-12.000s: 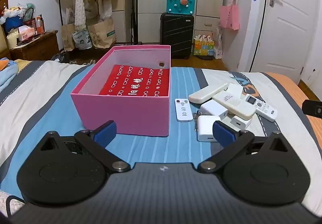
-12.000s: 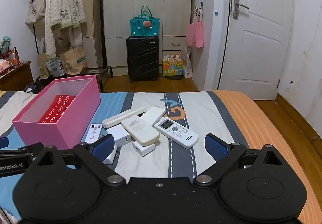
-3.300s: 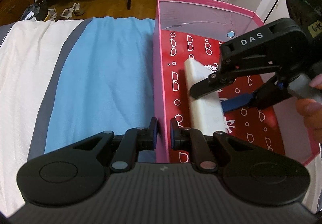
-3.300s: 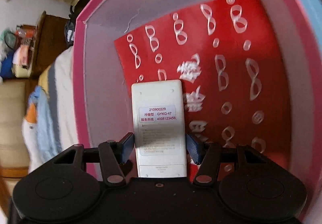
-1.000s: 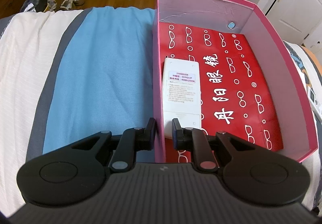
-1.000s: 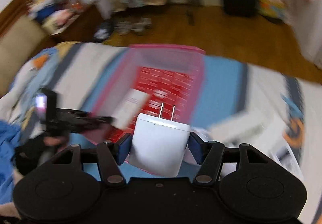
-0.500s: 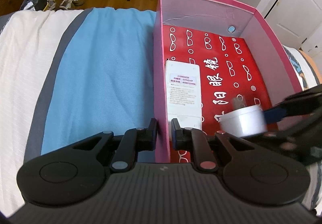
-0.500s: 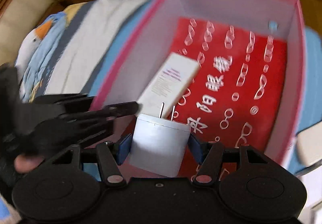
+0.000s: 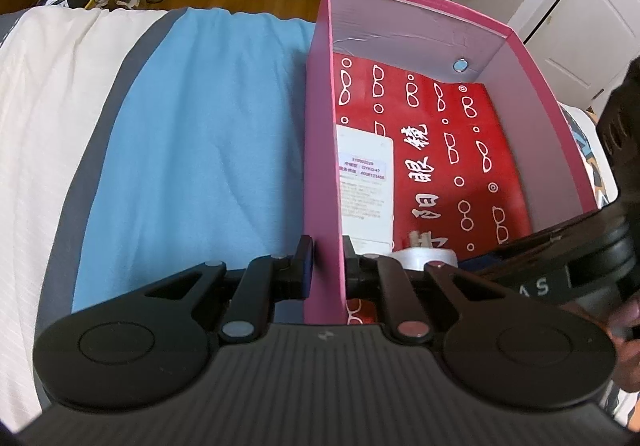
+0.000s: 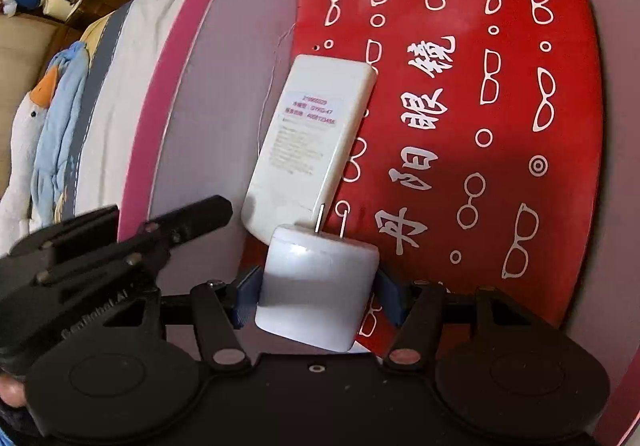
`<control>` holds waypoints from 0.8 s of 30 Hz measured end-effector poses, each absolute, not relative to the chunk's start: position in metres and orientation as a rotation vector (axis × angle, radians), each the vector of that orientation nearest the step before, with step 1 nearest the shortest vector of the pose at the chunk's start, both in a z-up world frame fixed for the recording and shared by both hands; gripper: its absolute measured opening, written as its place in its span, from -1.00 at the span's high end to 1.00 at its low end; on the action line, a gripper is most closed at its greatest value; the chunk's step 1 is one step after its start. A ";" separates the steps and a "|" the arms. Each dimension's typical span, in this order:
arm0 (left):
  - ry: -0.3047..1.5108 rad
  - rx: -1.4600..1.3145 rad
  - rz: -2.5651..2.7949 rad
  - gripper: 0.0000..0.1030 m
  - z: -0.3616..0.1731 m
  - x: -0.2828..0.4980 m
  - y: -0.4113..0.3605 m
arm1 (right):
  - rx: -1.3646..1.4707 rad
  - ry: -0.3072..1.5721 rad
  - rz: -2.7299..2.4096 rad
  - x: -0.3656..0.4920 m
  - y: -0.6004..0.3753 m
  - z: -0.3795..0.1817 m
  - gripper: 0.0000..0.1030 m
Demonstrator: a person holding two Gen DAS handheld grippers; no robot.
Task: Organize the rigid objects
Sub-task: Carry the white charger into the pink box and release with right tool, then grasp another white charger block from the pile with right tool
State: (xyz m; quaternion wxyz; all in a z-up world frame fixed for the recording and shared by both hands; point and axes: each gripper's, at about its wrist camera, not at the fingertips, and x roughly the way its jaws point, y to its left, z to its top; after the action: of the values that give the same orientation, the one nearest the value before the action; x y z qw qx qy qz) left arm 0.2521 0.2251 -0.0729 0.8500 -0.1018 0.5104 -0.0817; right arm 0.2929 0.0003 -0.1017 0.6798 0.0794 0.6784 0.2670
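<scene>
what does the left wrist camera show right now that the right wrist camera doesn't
Only the left wrist view shows the left gripper clamped on the pink box's wall, plus blue bedding. Only the right wrist view shows the right gripper holding the white charger, and a plush duck. Both show the white remote on the red lining.

Bed: bedding in cream, grey and blue stripes. Pink box sits directly on it, beside the blue stripe. Blue-and-white goose plush lies on the bedding, well apart from the box.
</scene>
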 end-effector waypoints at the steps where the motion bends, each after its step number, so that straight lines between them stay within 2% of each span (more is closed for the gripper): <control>1: 1.073 -0.211 -0.172 0.80 -0.073 0.252 0.225 | 0.178 1.521 0.596 0.292 -0.002 -0.099 -0.27; 3: 1.073 -0.211 -0.171 0.79 -0.072 0.251 0.225 | 0.207 1.576 0.597 0.290 -0.004 -0.096 -0.31; 6: 1.071 -0.203 -0.165 0.79 -0.073 0.251 0.223 | 0.219 1.560 0.599 0.289 -0.015 -0.084 -0.34; 17: 1.069 -0.207 -0.161 0.79 -0.071 0.250 0.224 | 0.036 1.104 0.632 0.253 -0.110 0.048 -0.34; 24: 1.072 -0.196 -0.147 0.79 -0.070 0.250 0.220 | 0.020 1.046 0.487 0.247 -0.199 0.032 -0.34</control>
State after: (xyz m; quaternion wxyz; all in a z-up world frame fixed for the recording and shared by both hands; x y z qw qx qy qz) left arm 0.2500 0.2199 -0.0700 0.8526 -0.0932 0.5094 -0.0699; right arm 0.2468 -0.1991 0.0321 0.8381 0.0095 0.4944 0.2303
